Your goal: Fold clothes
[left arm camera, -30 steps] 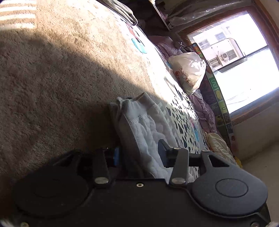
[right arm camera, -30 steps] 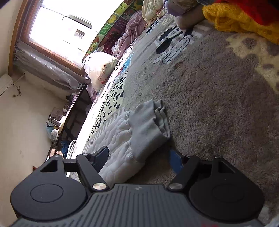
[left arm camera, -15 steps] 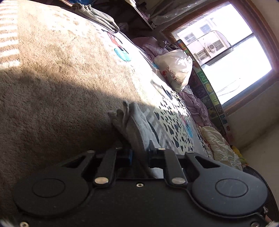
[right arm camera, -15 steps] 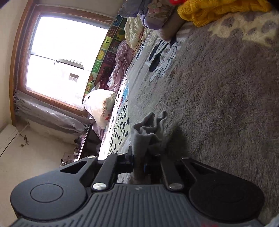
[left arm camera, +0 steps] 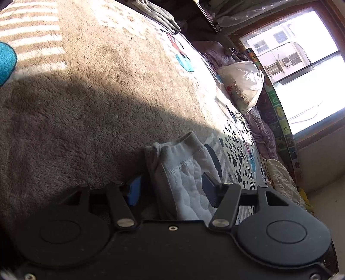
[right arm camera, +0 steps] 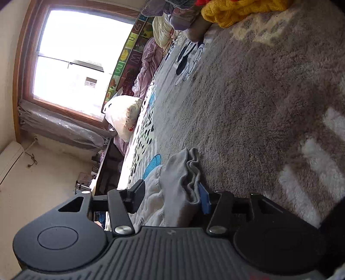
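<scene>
Change: half a second ago both grippers pinched the garment's bunched grey edge; both sets of jaws have just been opening, and the cloth lies loose between them
Item: pale quilted garment (left arm camera: 189,185) with grey ribbed cuff (left arm camera: 183,148), apparently a sweatshirt; only this end shows
Location: lying on the plush grey-brown blanket (left arm camera: 90,103) of the bed, beside its spotted cartoon print (left arm camera: 235,155)
Left gripper (left arm camera: 172,191): fingers apart, straddling the cloth; no pad is seen pressing
Right gripper (right arm camera: 172,197): fingers apart, the blue pad (right arm camera: 204,201) just beside the ribbed edge, no clamp
Handling: judged light, soft and limp; will sag and crumple rather than hold a crease; not fragile, not slippery
Hold points: the thicker ribbed cuff or seams, one gripper at each corner, taking every layer
Surroundings: white plastic bag (left arm camera: 243,86) near the window (left arm camera: 306,71), yellow knit (right arm camera: 241,10) at the far end
</scene>
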